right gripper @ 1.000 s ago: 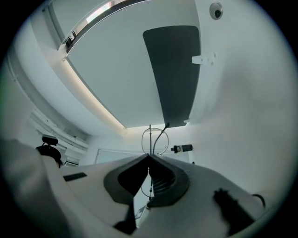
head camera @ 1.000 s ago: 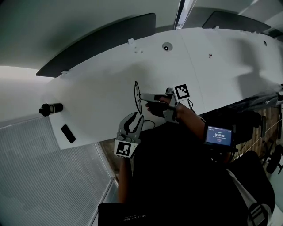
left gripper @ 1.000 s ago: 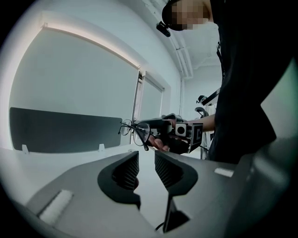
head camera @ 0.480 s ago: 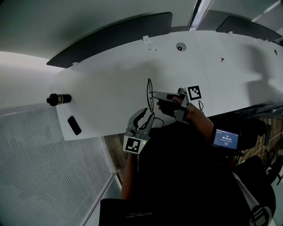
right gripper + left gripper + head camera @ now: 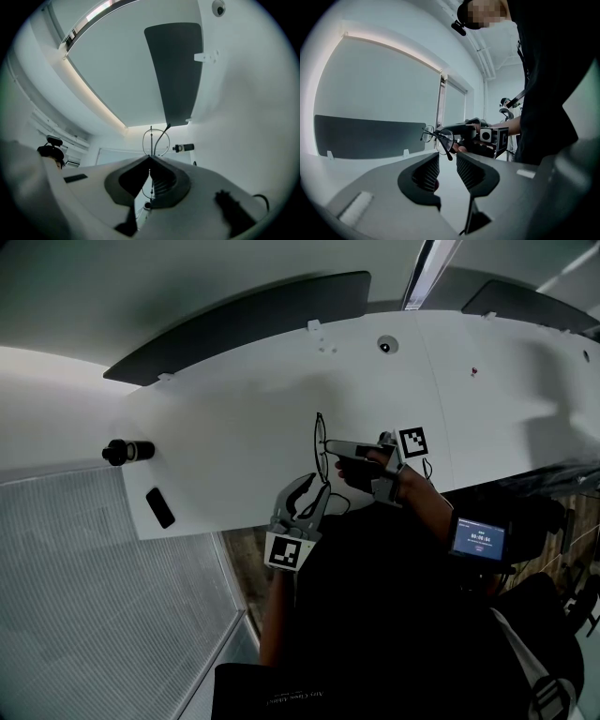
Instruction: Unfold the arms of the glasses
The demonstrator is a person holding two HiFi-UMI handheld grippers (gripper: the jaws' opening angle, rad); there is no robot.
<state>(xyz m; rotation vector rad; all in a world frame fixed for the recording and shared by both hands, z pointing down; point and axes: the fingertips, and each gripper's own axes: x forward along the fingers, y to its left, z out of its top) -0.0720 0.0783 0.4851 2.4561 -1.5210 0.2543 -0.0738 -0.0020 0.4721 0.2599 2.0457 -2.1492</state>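
**Item.** Thin black wire-framed glasses with round lenses [image 5: 322, 444] are held clear above the white worktop [image 5: 225, 432] and do not rest on it.

**Right gripper** [image 5: 332, 447]. Its jaws are pressed together on the thin frame. Its own view shows one lens ring standing beyond the tips and one slim arm curving up and away.

**Left gripper** [image 5: 447, 161]. Its jaws are spread, with nothing between the ribbed pads. The glasses sit just beyond the tips, and the end of one arm hangs down near the gap.

**Assessment.** The step in hand appears to be taking hold of that hanging arm so it can be swung outward. How far either arm is open cannot be determined from these views.

**Recommendations.**
- The right gripper should hold the frame steady and level, since any twist there shifts the target.
- The left gripper should advance until the arm's end lies squarely between the pads, then close lightly.
- The swing should follow an arc about the hinge rather than a straight pull, which would load the thin wire.
- The pads should stay off the lens.

**Risks.** The arm is slender and may slip from the pads or bend.

**Surroundings.** A black cylindrical object [image 5: 127, 451] and a small flat black block [image 5: 159, 507] lie well apart at the worktop's left and offer no obstruction.
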